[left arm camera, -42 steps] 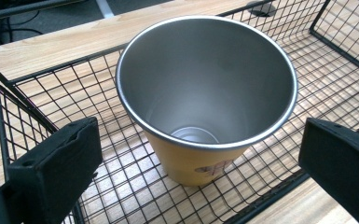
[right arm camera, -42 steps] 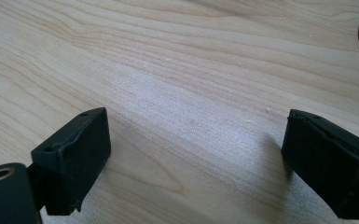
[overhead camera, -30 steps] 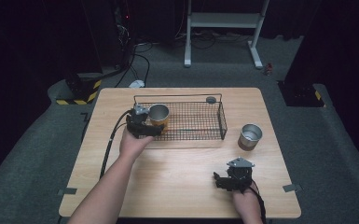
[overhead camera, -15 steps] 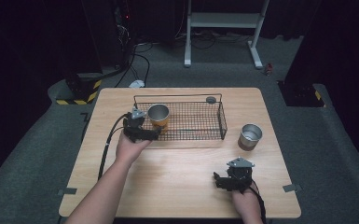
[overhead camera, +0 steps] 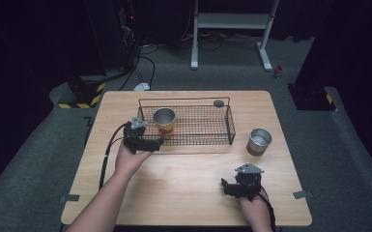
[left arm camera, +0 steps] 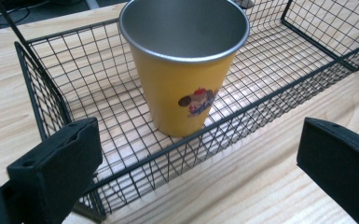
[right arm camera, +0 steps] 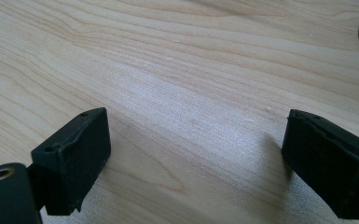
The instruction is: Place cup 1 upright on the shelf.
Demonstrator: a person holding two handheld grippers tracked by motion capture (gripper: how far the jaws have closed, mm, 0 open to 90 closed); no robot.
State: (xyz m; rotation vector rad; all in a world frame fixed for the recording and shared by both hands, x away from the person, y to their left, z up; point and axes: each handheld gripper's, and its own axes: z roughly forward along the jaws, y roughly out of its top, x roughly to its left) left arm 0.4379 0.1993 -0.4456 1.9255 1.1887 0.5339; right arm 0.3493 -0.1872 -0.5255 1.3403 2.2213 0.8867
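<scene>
Your left claw (overhead camera: 155,143) has backed off, jaws wide; the yellow cup (left arm camera: 184,60) stands released in the wire basket (left arm camera: 51,100). Right claw (overhead camera: 226,185) waits open on the bench (overhead camera: 183,179).

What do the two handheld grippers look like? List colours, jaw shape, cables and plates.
Both are black. The left gripper and right gripper each carry a grey three-cornered plate on top and trail a black cable. Their jaws are blocky, flat-faced black pads. The forearms are bare, with no sleeves in view.

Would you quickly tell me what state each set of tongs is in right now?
Left tongs: open, holding nothing, facing the yellow cup.
Right tongs: open, holding nothing.
</scene>
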